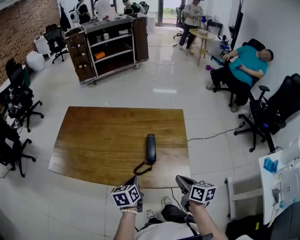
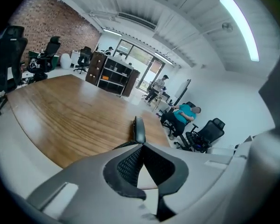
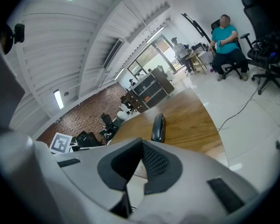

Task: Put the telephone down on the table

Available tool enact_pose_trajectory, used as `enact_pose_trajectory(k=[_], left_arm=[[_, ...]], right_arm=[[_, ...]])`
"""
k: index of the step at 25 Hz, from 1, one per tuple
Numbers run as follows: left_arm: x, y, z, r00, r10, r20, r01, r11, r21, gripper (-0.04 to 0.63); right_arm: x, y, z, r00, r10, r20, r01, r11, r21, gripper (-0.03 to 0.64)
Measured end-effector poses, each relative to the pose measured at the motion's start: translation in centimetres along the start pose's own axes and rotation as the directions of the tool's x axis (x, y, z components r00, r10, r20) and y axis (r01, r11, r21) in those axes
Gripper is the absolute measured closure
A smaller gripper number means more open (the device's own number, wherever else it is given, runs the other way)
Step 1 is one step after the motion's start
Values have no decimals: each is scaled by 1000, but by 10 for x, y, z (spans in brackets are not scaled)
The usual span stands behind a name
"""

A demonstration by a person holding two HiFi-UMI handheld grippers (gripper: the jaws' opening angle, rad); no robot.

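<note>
Grey left gripper [image 2: 141, 146] and grey right gripper [image 3: 141, 141], jaws pressed together on nothing, hover just off the table edge near the black oblong telephone handset [image 1: 151, 148], which lies flat on the brown wooden table [image 1: 100, 139], its coiled black cord [image 1: 141, 168] beside it.

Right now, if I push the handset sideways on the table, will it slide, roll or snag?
Probably slides rather than rolls: the handset lies flat on the smooth wooden table. Its curly cord looks floppy and may drag or snag at the table edge. Likely stiff, light plastic.
</note>
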State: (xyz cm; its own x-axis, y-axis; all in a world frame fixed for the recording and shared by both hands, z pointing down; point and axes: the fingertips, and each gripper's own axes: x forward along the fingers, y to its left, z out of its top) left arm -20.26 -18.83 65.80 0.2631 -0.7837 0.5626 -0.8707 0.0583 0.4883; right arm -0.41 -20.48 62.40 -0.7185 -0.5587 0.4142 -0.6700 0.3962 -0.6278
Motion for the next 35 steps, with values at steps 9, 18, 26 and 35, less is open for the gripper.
enact_pose_trajectory(k=[9, 18, 26, 35], left_arm=[[-30, -46, 15, 996, -11, 87, -2, 989, 148, 594], [-36, -97, 10, 993, -21, 118, 2, 987, 159, 594], [-34, -109, 11, 989, 5, 145, -26, 989, 148, 594], [-32, -111, 19, 990, -1, 141, -19, 990, 140, 594]], right_arm=[[-14, 14, -7, 998, 63, -21, -64, 997, -50, 612], [-47, 18, 47, 988, 140, 62, -129, 979, -155, 612], [-52, 26, 57, 978, 198, 65, -181, 961, -207, 612], [-57, 21, 64, 977, 190, 101, -169, 967, -191, 612]])
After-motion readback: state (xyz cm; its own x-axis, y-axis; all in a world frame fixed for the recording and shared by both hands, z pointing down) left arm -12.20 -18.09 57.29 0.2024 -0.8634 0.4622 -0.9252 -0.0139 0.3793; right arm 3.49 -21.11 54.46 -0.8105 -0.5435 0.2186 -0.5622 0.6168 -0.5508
